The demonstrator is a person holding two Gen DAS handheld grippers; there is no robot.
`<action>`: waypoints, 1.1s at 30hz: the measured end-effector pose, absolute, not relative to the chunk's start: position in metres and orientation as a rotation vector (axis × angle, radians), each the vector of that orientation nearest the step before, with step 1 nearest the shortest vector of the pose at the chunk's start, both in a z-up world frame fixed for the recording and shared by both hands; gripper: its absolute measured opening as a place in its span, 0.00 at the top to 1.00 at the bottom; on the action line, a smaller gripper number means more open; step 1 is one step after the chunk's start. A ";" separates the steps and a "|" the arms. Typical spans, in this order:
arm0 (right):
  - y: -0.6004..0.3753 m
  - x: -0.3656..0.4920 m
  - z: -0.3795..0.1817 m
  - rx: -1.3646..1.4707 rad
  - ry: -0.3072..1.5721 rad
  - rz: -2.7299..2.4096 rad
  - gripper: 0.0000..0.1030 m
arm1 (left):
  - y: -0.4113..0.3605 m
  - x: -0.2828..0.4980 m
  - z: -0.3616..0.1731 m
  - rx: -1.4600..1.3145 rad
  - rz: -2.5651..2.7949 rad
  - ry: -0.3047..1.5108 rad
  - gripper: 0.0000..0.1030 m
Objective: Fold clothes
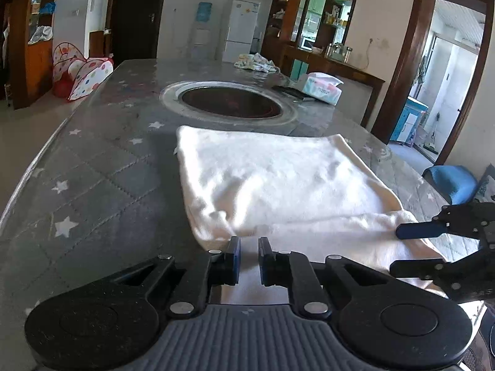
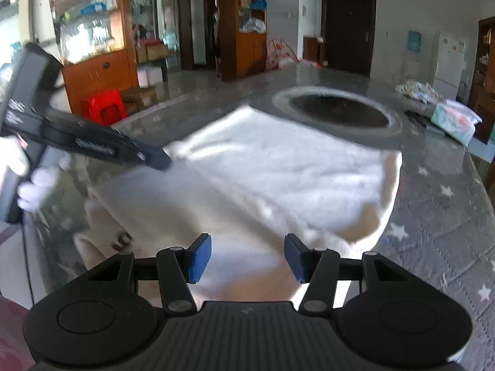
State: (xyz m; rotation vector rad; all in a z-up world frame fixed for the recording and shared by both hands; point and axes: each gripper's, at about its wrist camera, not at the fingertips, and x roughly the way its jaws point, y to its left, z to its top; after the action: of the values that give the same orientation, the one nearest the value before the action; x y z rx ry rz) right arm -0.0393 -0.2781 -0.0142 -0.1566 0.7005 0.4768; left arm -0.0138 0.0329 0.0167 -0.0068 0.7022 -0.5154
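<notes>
While a folded white cloth lies on the grey star counter near a round dark hole, the left gripper sits at its near edge, jaws almost together with a thin gap. The right gripper hovers over the cloth, jaws spread wide. A tissue pack sits far back.
</notes>
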 end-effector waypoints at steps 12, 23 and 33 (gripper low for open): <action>-0.279 -0.065 -0.011 -0.254 0.689 0.495 0.48 | 0.039 -0.103 0.035 0.205 -0.683 0.620 0.61; -0.290 -0.092 0.001 -0.328 0.683 0.488 0.46 | 0.005 -0.135 0.008 0.465 -0.748 0.519 0.57; -0.286 -0.127 0.005 -0.485 0.620 0.541 0.29 | -0.004 -0.127 0.005 0.471 -0.760 0.439 0.88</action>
State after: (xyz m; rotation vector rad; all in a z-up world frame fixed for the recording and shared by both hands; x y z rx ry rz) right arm -0.1273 -0.2863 0.0055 -0.4849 0.6202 0.5408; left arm -0.1268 -0.0042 0.0049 0.4708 0.4393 -0.7604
